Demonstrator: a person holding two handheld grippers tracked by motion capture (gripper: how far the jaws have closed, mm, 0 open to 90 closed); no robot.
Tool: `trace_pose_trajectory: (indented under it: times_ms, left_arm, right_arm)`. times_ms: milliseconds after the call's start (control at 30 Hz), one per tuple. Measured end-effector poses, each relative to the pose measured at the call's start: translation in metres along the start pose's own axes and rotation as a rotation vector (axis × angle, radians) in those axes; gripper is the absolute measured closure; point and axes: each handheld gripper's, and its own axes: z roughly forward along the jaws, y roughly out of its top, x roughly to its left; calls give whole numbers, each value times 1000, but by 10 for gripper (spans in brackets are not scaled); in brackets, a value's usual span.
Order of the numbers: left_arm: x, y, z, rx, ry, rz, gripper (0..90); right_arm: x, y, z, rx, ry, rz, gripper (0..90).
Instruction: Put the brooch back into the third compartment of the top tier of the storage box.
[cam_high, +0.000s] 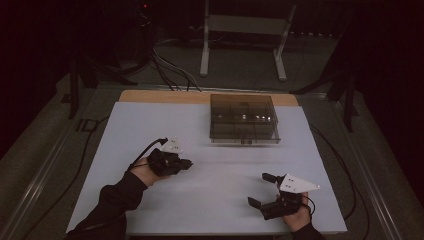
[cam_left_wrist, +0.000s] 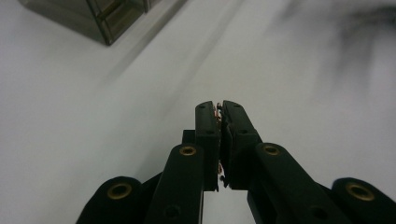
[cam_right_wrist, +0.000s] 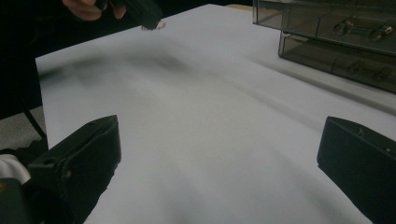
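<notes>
A smoky clear compartment box (cam_high: 243, 119) with its lid closed sits at the far middle of the white table sheet (cam_high: 210, 150); small metal parts show dimly inside. My left gripper (cam_high: 188, 163) hovers left of centre, pointing right, jaws pressed together. In the left gripper view its tips (cam_left_wrist: 218, 108) pinch a tiny copper-coloured piece (cam_left_wrist: 217, 111), with the box's corner (cam_left_wrist: 100, 21) at upper left. My right gripper (cam_high: 258, 188) stands open at the front right, nothing between its fingers (cam_right_wrist: 77, 158). The right gripper view shows the box (cam_right_wrist: 336, 37) at upper right and the left gripper (cam_right_wrist: 152, 21) far off.
A wooden table edge (cam_high: 150, 95) shows beyond the sheet. A metal stand (cam_high: 242, 30) and cables (cam_high: 170, 70) lie on the dark floor behind. Wide bare sheet spreads between the two grippers and in front of the box.
</notes>
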Motion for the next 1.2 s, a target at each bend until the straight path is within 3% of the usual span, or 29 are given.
trace_pose_trajectory:
  times_ms: [567,933,1200]
  left_arm:
    - [-2,36,7,-17,-24,49,875]
    - [-12,67,17,-7,-57,116,875]
    - [-15,88,25,-27,-69,126,875]
  right_arm:
    - [1,0,0,0,2,-4,0]
    - [2,1,0,1,5,-7,0]
    - [3,1,0,-3,8,-5,0]
